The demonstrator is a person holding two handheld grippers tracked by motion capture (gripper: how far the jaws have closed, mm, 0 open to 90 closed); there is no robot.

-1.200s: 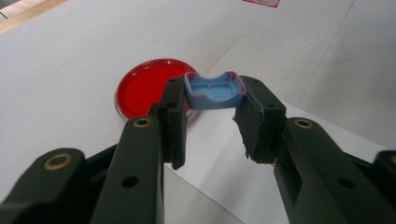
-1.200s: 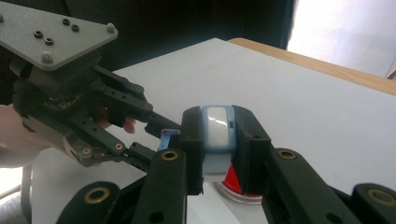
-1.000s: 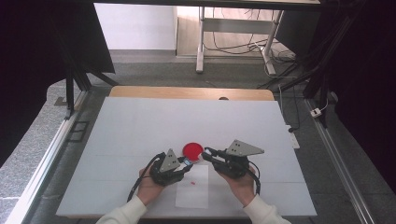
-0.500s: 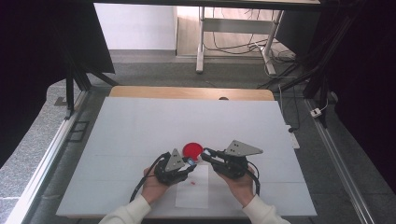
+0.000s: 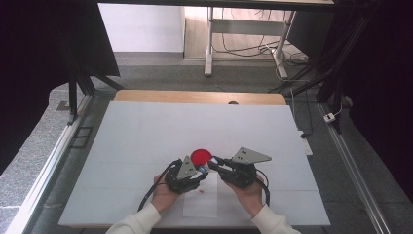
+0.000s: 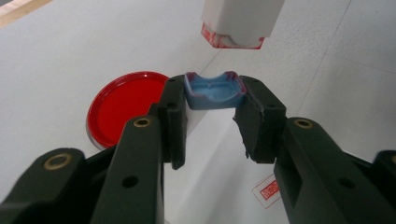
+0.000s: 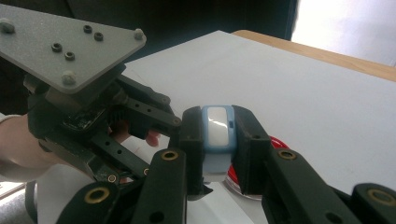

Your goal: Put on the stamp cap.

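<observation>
White covering spreads over the table [image 5: 146, 126], with a strip of bare wood along its far edge and a grey floor around it. Near the person's side lies a round red lid [image 5: 200, 156], and everything else sits close to it. Just on the near side of the lid, both grippers meet over a white sheet of paper [image 5: 199, 207] that carries a small red mark. The left gripper [image 5: 198, 170] has its jaws clamped on a small blue cap [image 6: 214, 91], held just beside the lid and off the table. The right gripper [image 5: 212, 165] is clamped on a stamp with a blue and white body [image 7: 217, 135]; the stamp's white, red-edged end [image 6: 233, 35] hangs just beyond the cap, apart from it.
</observation>
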